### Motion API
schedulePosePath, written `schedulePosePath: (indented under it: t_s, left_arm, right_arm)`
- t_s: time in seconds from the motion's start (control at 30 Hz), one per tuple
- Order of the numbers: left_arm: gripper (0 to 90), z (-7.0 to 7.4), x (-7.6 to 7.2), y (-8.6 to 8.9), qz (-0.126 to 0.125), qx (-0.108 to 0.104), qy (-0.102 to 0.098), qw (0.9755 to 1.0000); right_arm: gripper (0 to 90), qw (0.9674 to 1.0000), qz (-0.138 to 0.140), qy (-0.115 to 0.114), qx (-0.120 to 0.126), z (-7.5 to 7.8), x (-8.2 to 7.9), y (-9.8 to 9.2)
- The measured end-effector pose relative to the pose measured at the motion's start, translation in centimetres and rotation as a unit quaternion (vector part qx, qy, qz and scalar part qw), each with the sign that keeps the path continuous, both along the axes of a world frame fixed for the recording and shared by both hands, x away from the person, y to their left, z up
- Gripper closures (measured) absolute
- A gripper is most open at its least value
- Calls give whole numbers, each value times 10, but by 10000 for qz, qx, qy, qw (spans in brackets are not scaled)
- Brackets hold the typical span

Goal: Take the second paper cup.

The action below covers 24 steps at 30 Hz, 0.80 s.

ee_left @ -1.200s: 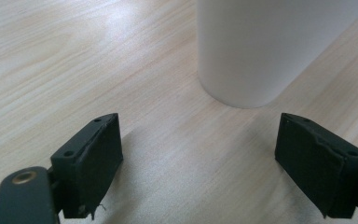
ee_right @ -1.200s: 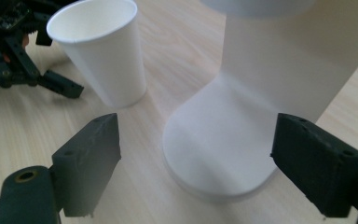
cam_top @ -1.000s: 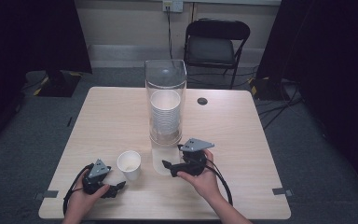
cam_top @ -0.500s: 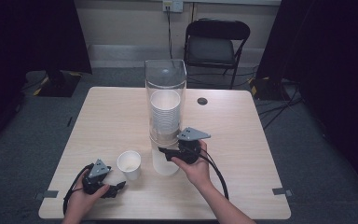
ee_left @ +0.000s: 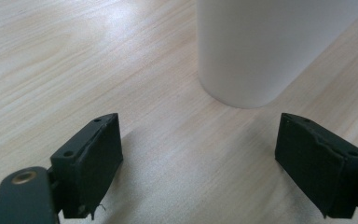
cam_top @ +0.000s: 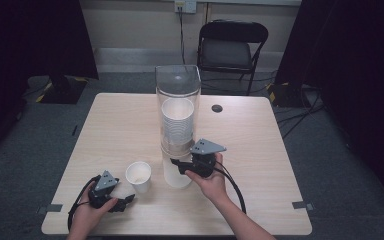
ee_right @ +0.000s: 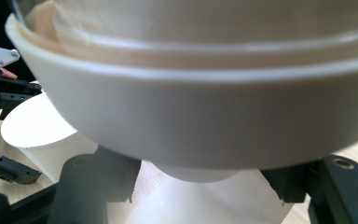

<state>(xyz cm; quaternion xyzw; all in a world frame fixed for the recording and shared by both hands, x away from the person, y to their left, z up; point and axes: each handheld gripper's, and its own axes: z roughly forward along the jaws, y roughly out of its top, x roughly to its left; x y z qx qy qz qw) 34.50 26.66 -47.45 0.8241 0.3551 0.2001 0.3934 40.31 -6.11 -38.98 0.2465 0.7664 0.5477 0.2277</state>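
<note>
Right gripper has just been closing and now clamps the bottom cup poking out under the clear dispenser, right at its jaws. Left gripper sits wide open on the table, a loose cup just ahead of its jaws, untouched.

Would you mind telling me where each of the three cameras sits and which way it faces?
High view: above the table's near side, facing forward and down; shows forearms, both hands, left gripper, right gripper, dispenser.
Left gripper view: rides on the left gripper, looking along open jaws at the loose cup.
Right gripper view: rides on the right gripper, jaws shut on the bottom cup under the dispenser.
Shared: all three show the loose cup.
</note>
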Motion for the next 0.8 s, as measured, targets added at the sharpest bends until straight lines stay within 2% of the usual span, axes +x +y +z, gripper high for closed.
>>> schedulePosePath:
  t_s: [0.23,0.33,0.4,0.53,0.6,0.7,0.8]
  left_arm:
    - [143,0,0,0,2,6,-4,10000]
    - [143,0,0,0,2,4,-5,10000]
    - [143,0,0,0,0,2,-5,10000]
    - [142,0,0,0,2,1,-3,10000]
    - [142,0,0,0,1,-4,-6,10000]
    - [142,0,0,0,2,0,-7,10000]
    - [142,0,0,0,0,1,-5,10000]
  right_arm:
    - [368,10000,28,-11,44,-1,1,0]
    - [364,10000,-28,66,-14,2,0,0]
    - [359,9999,51,95,29,2,1,0]
    - [291,9997,64,204,123,7,2,-1]
    - [280,9997,103,191,64,10,2,0]
    - [252,9998,26,129,140,16,3,1]
    - [267,9998,99,124,121,18,4,3]
